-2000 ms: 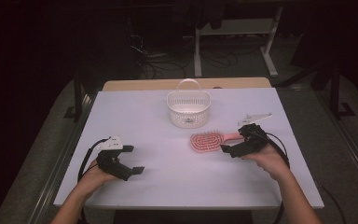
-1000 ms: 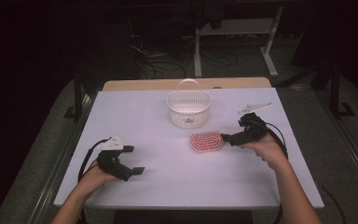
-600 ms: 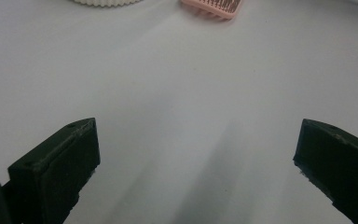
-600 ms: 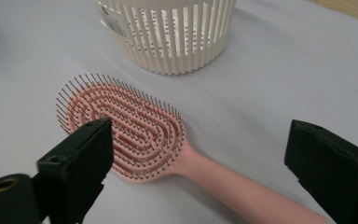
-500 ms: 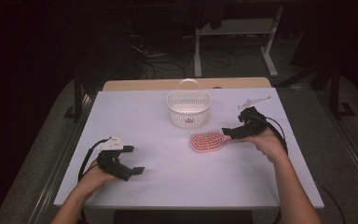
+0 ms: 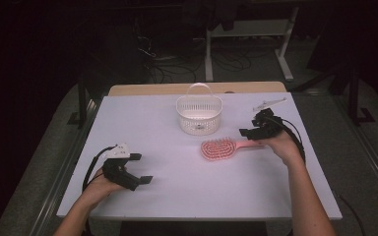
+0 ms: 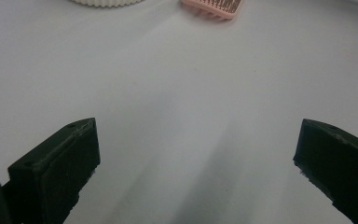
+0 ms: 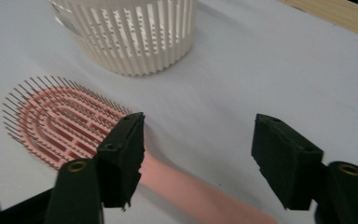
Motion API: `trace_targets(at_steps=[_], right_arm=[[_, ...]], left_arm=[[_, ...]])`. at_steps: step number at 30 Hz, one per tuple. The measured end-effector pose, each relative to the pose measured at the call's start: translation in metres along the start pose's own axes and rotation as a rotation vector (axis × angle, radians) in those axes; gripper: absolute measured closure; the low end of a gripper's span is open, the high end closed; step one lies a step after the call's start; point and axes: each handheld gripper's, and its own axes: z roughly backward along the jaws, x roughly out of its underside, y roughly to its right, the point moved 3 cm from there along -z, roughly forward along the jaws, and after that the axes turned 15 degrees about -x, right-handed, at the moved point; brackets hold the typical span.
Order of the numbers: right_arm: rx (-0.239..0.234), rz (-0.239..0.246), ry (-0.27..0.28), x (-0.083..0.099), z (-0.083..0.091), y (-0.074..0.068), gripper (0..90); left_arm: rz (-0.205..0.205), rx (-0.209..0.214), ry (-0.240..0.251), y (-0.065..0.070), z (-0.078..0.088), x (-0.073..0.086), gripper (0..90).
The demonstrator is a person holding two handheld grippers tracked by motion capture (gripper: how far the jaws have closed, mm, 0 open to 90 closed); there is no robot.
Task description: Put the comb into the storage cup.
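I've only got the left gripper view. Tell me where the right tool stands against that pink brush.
Observer: The right tool is at the brush. The brush's handle lies on the table between the jaws.
Operator: Say whether it has a grip.
Observer: Not yet. The jaws have just been closing, but there is a gap between the handle and one jaw.
Operator: Now report on the basket.
Observer: The white basket just beyond the brush looks empty from the high view.
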Motion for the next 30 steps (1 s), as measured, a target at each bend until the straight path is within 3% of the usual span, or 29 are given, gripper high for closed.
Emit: trace_targets(at_steps=[9,17,30], right_arm=[[0.002,-0.011,-0.023,0.002,-0.005,0.009,64.4],[-0.023,-0.058,-0.052,0.008,-0.006,0.023,87.5],[0.001,-0.106,-0.115,0.019,-0.014,0.043,88.9]], left_arm=[[-0.002,-0.001,-0.001,0.000,0.000,0.000,0.0],[-0.002,0.001,-0.001,0.000,0.000,0.000,0.0],[0.000,0.002,0.001,0.000,0.000,0.000,0.0]])
